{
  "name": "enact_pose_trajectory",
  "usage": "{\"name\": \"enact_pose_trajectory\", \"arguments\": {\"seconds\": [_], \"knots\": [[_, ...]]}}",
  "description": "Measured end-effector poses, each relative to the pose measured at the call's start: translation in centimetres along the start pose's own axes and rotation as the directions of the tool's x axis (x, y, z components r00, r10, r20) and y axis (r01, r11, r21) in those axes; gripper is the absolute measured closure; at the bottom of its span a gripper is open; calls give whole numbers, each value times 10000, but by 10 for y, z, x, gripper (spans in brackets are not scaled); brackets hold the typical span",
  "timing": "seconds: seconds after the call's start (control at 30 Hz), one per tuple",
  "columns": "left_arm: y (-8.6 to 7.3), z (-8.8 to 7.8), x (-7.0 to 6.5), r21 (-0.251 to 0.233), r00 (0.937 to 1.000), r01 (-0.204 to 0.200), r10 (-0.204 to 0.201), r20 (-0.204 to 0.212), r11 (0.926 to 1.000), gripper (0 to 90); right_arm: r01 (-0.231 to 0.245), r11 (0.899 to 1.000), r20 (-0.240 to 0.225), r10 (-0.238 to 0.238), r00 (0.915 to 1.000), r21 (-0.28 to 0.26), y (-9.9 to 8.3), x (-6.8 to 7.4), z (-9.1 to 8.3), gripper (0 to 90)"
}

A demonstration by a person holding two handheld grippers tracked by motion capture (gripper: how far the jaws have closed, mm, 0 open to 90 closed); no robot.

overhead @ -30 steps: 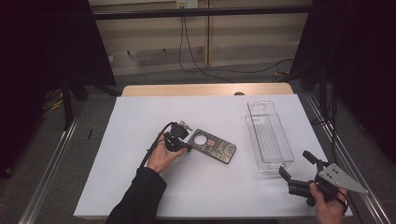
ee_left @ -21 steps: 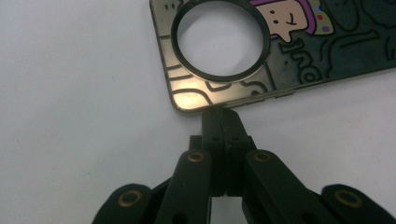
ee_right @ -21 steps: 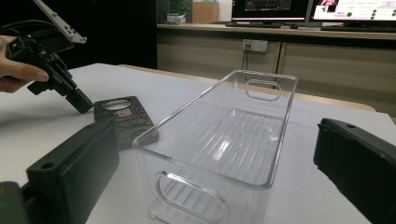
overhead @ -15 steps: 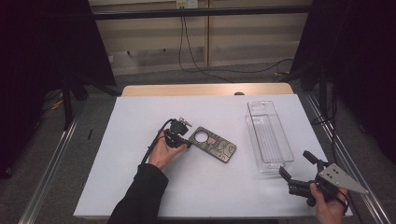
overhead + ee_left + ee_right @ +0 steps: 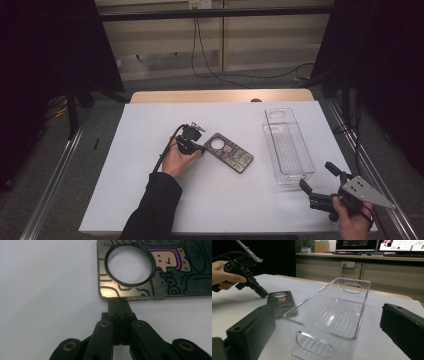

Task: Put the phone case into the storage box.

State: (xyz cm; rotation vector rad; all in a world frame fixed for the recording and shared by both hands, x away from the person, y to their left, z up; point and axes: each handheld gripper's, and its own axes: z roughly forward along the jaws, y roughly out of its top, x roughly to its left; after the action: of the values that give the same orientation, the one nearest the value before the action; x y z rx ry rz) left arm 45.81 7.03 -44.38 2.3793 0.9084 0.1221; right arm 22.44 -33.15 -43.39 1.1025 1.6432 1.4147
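Both left gripper (image 5: pixel 119 305) fingers clenched, tips touching the phone case (image 5: pixel 160 270) edge; right gripper (image 5: pixel 320 181) fingers spread wide, empty.

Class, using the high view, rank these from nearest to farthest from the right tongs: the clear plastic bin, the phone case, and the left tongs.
1. Clear plastic bin: just above and left of the right tongs, on the table's right side.
2. Phone case: lying flat near the table's middle.
3. Left tongs: farthest, at the case's left end, held in the person's left hand.
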Motion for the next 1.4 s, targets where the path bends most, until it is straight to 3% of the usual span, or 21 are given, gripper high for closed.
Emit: {"name": "enact_pose_trajectory", "arguments": {"seconds": [0.17, 0.27, 0.4, 0.43, 0.5, 0.77, 0.83, 1.1, 1.4], "knots": [[-1, -2, -3, -118, 9998, -140, 142, 138, 9998, 900, -30, 10000, 35, 30, 10000, -31, 0, 0, -1, 0], [0, -5, -7, -479, 9993, -140, 157, 348, 9988, 900, -25, 10000, 7, 25, 10000, -32, 0, 0, -1, 0], [6, -9, -22, -1238, 9973, -557, 610, 396, 9907, 900, -5, 10000, 14, 5, 10000, -41, 0, 0, -2, 0], [6, -9, -22, -1238, 9973, -557, 610, 396, 9907, 900, -25, 10000, 34, 25, 10000, -44, 0, 0, -2, 0], [9, -8, -29, -1728, 9967, -375, 494, 648, 9842, 900, -58, 10000, 57, 58, 10000, -41, 0, 0, -2, 0], [17, 1, -39, -1989, 9919, -164, 410, 1202, 9799, 900, -61, 10000, 27, 61, 10000, -33, 0, 0, -2, 0], [20, 3, -44, -2086, 9873, -168, 492, 1514, 9779, 900, -43, 10000, 10, 43, 10000, -34, 0, 0, -2, 0], [31, 9, -58, -1769, 9810, -620, 926, 1705, 9823, 900, -46, 10000, 3, 46, 10000, -42, 0, 0, -3, 0], [54, 31, -73, -1202, 9750, -1115, 1320, 1789, 9865, 900, -31, 10000, 15, 31, 10000, -42, 0, -1, -3, 0]]}}
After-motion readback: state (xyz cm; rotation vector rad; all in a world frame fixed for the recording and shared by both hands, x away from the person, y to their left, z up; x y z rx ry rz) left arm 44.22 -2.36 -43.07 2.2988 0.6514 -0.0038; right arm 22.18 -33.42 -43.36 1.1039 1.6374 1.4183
